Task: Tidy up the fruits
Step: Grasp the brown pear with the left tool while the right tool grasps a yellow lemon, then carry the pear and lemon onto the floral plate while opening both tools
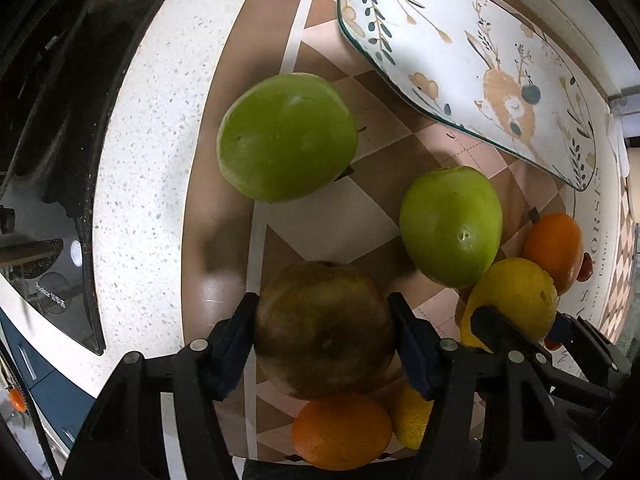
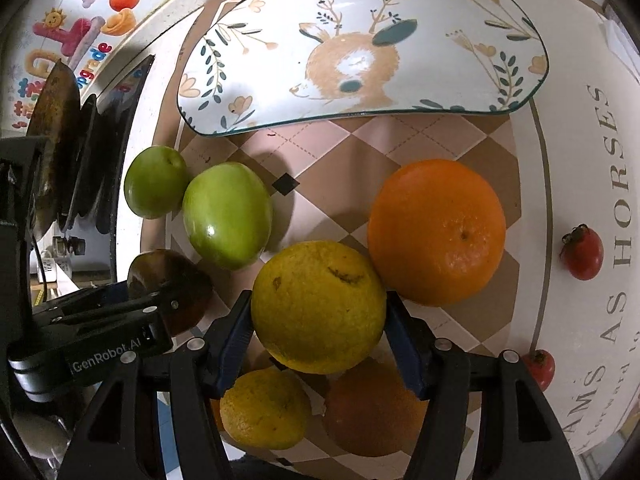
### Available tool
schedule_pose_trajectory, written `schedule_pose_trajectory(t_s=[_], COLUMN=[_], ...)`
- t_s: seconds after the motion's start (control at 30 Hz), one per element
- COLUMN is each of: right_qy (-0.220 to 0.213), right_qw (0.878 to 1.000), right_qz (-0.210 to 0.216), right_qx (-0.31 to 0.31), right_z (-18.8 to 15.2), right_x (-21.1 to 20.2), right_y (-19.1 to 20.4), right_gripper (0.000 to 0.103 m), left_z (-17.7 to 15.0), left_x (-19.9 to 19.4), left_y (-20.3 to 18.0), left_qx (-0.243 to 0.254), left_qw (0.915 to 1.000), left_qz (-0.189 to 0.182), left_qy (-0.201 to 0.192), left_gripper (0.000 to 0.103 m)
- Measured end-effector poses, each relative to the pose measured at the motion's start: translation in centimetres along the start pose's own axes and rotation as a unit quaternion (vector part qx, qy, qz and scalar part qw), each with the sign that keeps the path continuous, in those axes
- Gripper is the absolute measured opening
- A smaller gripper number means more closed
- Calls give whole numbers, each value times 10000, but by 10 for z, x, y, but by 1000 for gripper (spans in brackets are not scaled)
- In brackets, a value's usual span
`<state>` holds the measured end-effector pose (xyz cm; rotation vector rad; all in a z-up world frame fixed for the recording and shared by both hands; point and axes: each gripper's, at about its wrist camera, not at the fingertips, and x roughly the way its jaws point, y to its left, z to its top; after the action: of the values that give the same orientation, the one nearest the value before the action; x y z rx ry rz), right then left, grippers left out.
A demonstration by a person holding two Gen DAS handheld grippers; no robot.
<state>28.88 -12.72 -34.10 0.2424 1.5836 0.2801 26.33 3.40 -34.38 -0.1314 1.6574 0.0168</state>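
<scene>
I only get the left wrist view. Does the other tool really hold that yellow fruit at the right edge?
Observer: Yes. The right tool clamps the yellow fruit, a pad on each side.
Visitor: What are the red bits beyond it?
Observer: Two small tomatoes on the mat's white border, right of the orange.
Visitor: Anything on the wall?
Observer: Cartoon stickers, one shaped like an orange.
</scene>
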Motion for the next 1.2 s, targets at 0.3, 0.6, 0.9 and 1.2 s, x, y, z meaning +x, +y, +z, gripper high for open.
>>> schedule_pose_trajectory(t_s=[0.3, 0.6, 0.9, 1.2], right_qy=[-262, -709, 114, 501], right_qw=[9993, 9967, 9982, 9944], right_qz=[281, 384, -421, -703], right_qx=[-43, 56, -410, -602], right_z=[-6, 64, 169, 192], right_x=[-32, -95, -52, -31], right_y=[2, -22, -33, -47], right_gripper=[65, 65, 65, 66], left_z=[-4, 54, 164, 193], left_x=[-49, -132, -86, -33], left_y=[-6, -32, -82, -90], left_qx=[117, 219, 457, 253], left_qw=[9991, 9918, 9966, 9981], left_qz=[33, -540, -467, -525], left_qy=[-399, -1135, -497, 177], left_gripper=[62, 62, 62, 62])
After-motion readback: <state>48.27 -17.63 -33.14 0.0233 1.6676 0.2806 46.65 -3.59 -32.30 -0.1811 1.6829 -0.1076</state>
